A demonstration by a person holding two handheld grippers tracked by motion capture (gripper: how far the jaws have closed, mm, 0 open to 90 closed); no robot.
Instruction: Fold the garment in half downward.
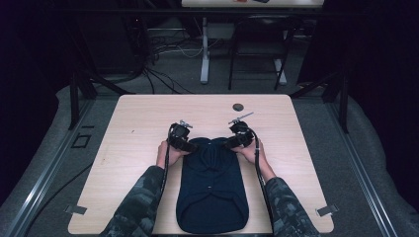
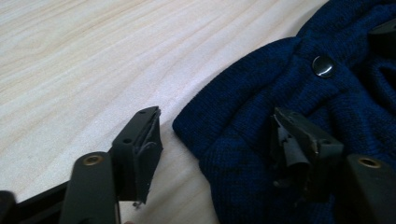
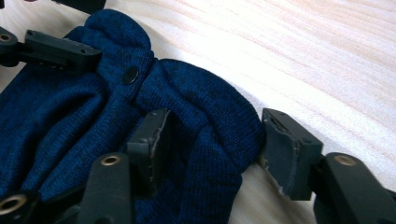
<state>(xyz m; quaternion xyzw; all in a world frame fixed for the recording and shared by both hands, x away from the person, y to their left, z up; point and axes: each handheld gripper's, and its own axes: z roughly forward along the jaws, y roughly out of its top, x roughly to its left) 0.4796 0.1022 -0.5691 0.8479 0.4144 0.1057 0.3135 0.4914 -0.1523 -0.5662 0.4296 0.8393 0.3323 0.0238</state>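
Note:
A navy knitted garment (image 1: 212,187) lies flat on the wooden table (image 1: 138,123), its collar end away from the person. Both grippers are at that far end. My left gripper (image 1: 190,144) is at the left corner. In the left gripper view (image 2: 217,140) the garment's edge (image 2: 224,126) lies between the jaws; one pad rests on the knit and the other stands off it over bare wood, so it is open. My right gripper (image 1: 232,143) is at the right corner. In the right gripper view (image 3: 215,140) a bunched fold (image 3: 219,116) fills the gap and both pads touch it. A dark button (image 3: 130,74) sits nearby.
A small dark round object (image 1: 238,106) lies on the table beyond the grippers. Bare wood stretches to the left, right and far side of the garment. Past the table's far edge stand a chair (image 1: 257,49), a white table leg (image 1: 204,54) and floor cables (image 1: 158,74).

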